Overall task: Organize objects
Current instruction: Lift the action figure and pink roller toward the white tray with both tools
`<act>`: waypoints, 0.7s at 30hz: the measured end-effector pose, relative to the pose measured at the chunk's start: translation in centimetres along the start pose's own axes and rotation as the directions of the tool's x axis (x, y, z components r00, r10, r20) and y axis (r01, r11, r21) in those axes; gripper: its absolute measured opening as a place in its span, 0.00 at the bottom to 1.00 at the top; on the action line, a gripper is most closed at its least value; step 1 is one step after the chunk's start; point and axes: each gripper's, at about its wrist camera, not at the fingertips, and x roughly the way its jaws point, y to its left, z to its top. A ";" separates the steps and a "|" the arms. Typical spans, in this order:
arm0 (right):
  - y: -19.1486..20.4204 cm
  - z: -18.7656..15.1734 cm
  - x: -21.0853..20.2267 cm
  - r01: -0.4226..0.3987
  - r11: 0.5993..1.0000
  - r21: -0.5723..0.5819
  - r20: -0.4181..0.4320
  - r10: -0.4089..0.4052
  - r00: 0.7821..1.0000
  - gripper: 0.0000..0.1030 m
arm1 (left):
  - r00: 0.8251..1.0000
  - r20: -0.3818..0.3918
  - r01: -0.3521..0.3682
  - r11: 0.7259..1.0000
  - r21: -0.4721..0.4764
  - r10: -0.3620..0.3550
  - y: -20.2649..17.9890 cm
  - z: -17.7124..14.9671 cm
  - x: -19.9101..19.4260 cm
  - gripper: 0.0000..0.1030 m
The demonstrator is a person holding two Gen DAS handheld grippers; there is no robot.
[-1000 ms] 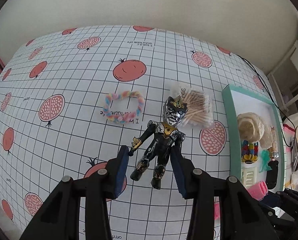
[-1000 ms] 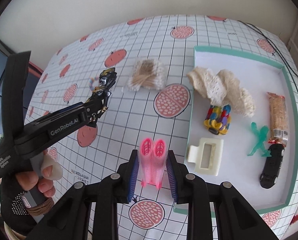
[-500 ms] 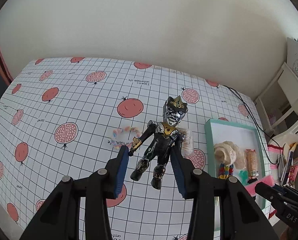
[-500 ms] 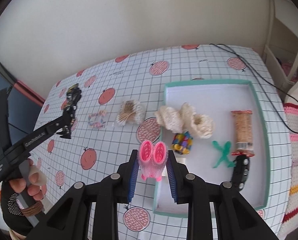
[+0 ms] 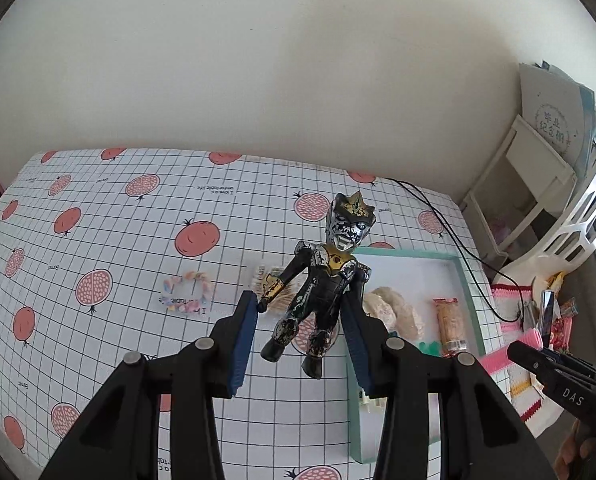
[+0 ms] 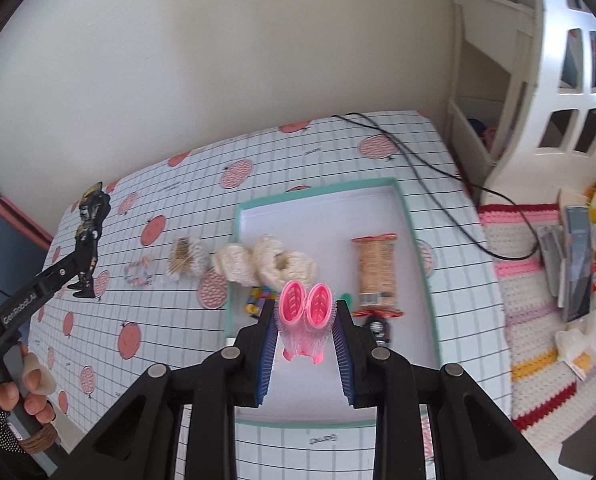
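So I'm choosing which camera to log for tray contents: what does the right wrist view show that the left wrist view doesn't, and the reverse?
Only the right wrist view shows the black toy car, the multicoloured toy and the person's gloved hand.

Only the left wrist view shows the action figure close up, in the left gripper.

Both show the teal-rimmed tray, cream lace, wrapped snack, pastel ring and pink hair rollers in the right gripper.

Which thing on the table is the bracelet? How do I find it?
Start at the green tray on the pomegranate tablecloth. Go left past the cotton swabs lying just outside it. The bracelet comes next: a small pastel ring, lying flat, the only loop there.
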 end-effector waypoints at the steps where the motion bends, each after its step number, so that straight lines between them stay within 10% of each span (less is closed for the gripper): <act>1: -0.5 -0.1 -0.2 0.021 1.000 -0.002 -0.002 -0.021 1.000 0.28 | 1.000 -0.004 0.007 1.000 0.009 -0.007 -0.6 -0.1 0.1 0.43; 21: -5.3 -3.2 5.7 0.211 0.968 -0.137 -0.226 -0.238 0.945 0.28 | 0.955 -0.258 0.180 0.976 0.123 -0.144 -10.1 -5.5 6.7 0.43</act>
